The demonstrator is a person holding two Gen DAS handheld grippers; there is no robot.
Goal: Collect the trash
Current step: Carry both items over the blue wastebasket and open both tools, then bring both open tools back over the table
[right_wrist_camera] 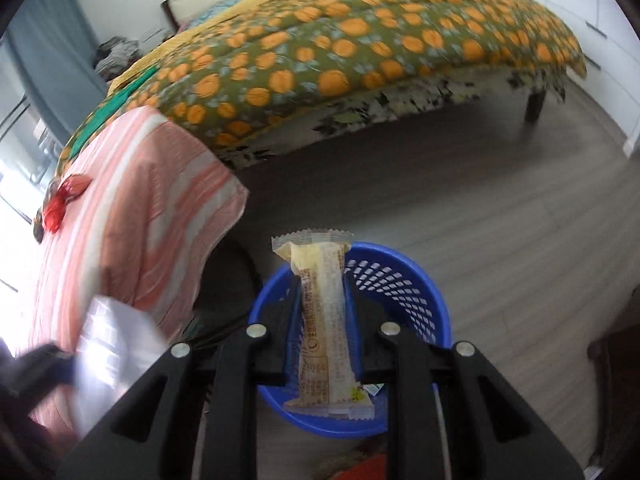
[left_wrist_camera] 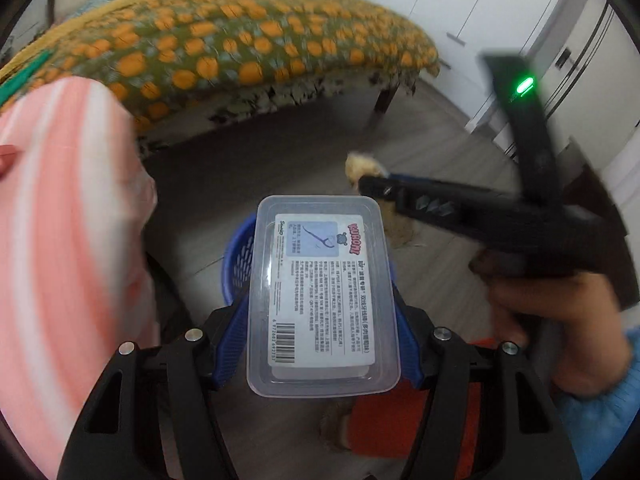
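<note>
The left gripper holds a clear plastic box with a printed label; its blue fingers press on the two long sides of the box. Behind the box, part of the blue basket shows on the wooden floor.

The right gripper is closed on a long yellowish snack wrapper, which stands up between the jaws, directly above the blue basket. In the left view this gripper comes in from the right side, held by the person's hand.

To the left, a surface covered with pink striped cloth stands near the basket, and a red candy wrapper lies near its left edge. Beyond it is a bed with an orange-dotted quilt. Nothing lies between the wrapper and the basket opening.
</note>
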